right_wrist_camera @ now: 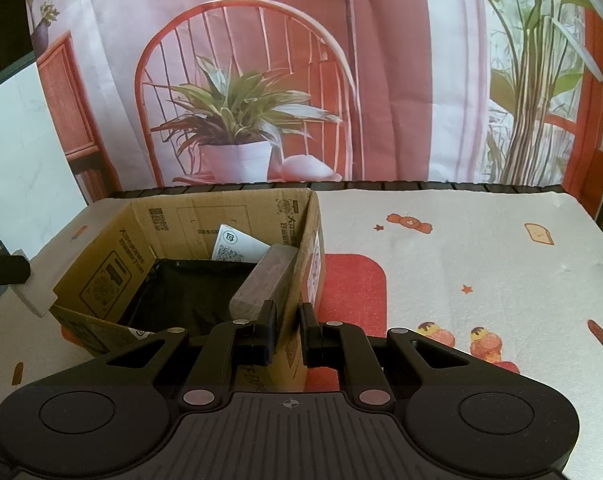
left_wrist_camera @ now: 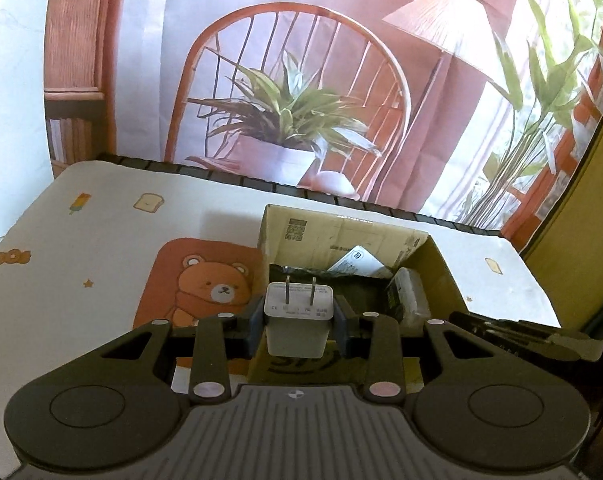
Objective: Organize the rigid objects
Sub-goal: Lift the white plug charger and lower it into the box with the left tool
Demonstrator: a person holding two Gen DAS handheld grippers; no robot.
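In the left wrist view, a white charger (left_wrist_camera: pixel 297 320) is clamped between the jaws of the left gripper (left_wrist_camera: pixel 298 322), the pads pressing on its two sides. Its two prongs point up and away from the camera. The charger is held above the near edge of an open box (left_wrist_camera: pixel 341 236), clear of the counter (left_wrist_camera: pixel 101 216). Inside the box, a black liner (left_wrist_camera: pixel 341 276), a white card (left_wrist_camera: pixel 355 264) leaning against the far wall, and a wrapped block (left_wrist_camera: pixel 407 294) at the right wall can be seen. The counter is covered by a white cloth printed with a bear (left_wrist_camera: pixel 217 284), toast and sweets. A printed backdrop (left_wrist_camera: pixel 301 80) of a chair, a potted plant and a lamp is hung behind the counter. The tip of the right gripper (left_wrist_camera: pixel 541 330) is seen at the right edge.

In the right wrist view, the jaws of the right gripper (right_wrist_camera: pixel 288 330) are closed narrowly on the right wall of the box (right_wrist_camera: pixel 301 264), one finger inside and one outside. The wrapped block (right_wrist_camera: pixel 267 280) is leaned against that wall, just beyond the inner finger. The card (right_wrist_camera: pixel 237 246) and the liner (right_wrist_camera: pixel 193 292) are seen further in. A corner of the charger (right_wrist_camera: pixel 33 294) and part of the left gripper are visible at the left edge, beside the box's left wall.
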